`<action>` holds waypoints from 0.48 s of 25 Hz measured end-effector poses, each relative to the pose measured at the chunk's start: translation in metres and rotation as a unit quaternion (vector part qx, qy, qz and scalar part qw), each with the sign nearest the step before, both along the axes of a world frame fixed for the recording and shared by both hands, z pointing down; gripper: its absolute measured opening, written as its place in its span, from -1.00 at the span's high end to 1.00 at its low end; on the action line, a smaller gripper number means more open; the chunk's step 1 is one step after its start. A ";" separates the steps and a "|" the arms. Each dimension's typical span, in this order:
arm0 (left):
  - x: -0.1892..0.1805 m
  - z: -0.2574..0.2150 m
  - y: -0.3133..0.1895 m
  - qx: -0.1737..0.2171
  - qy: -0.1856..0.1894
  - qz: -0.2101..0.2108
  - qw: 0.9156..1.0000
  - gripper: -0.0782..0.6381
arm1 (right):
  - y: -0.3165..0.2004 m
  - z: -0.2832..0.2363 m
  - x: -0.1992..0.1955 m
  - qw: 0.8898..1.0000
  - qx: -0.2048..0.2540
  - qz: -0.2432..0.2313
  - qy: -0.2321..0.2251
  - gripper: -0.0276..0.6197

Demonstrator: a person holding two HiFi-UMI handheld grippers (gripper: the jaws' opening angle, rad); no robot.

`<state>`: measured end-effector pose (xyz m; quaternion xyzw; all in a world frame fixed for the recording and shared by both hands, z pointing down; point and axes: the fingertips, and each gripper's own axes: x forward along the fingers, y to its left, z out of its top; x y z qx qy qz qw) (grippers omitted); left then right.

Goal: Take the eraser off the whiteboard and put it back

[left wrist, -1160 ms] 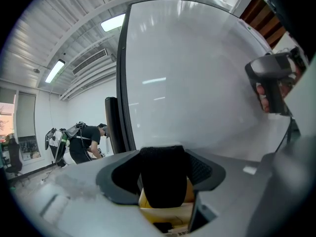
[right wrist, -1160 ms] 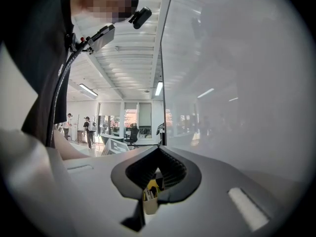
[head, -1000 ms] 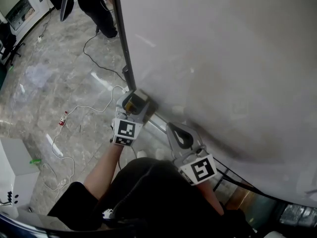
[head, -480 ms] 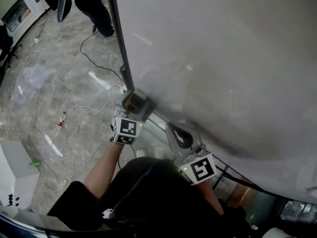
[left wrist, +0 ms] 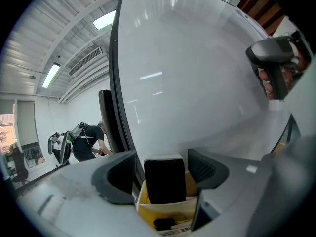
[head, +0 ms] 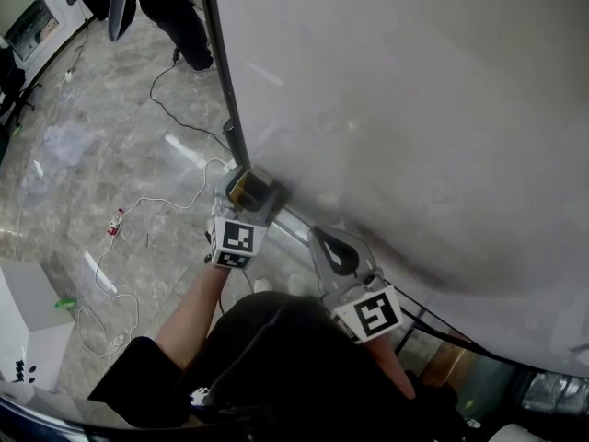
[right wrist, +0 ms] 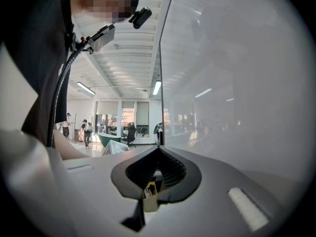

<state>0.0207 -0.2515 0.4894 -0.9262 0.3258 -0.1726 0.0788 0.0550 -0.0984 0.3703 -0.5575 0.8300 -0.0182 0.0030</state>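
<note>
The eraser point(left wrist: 165, 179), black-faced with a white top and a yellow body, stands upright between the jaws of my left gripper point(left wrist: 162, 157). Those jaws are opening, and a narrow gap shows on each side of the eraser. In the head view the eraser point(head: 247, 190) sits at the lower left corner of the whiteboard point(head: 414, 99), beside the dark frame post, with the left gripper point(head: 253, 193) around it. My right gripper point(head: 333, 243) hangs just right of it, near the board's bottom rail. Its jaw tips meet, with nothing in them, in the right gripper view point(right wrist: 158, 152).
The board's dark frame post point(head: 224, 72) runs up from the corner. Loose cables point(head: 138, 210) lie on the marble floor to the left. A white cabinet point(head: 28, 311) stands at lower left. A person point(head: 175, 7) and a chair are at the far top left.
Hardly anything differs in the head view. The left gripper stays at the board's corner around the eraser, and the right gripper has kept still.
</note>
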 end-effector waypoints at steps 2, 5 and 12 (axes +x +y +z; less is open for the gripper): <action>0.000 -0.003 0.003 0.001 0.010 0.000 1.000 -0.18 | 0.001 -0.001 -0.001 1.000 0.001 -0.001 -0.001 0.89; 0.000 -0.015 0.006 0.013 0.013 0.003 1.000 -0.17 | 0.001 0.000 -0.002 1.000 0.004 -0.005 -0.003 0.89; -0.010 -0.048 0.012 0.026 0.041 -0.010 0.999 -0.04 | -0.003 -0.007 0.004 1.000 0.009 0.003 -0.006 0.89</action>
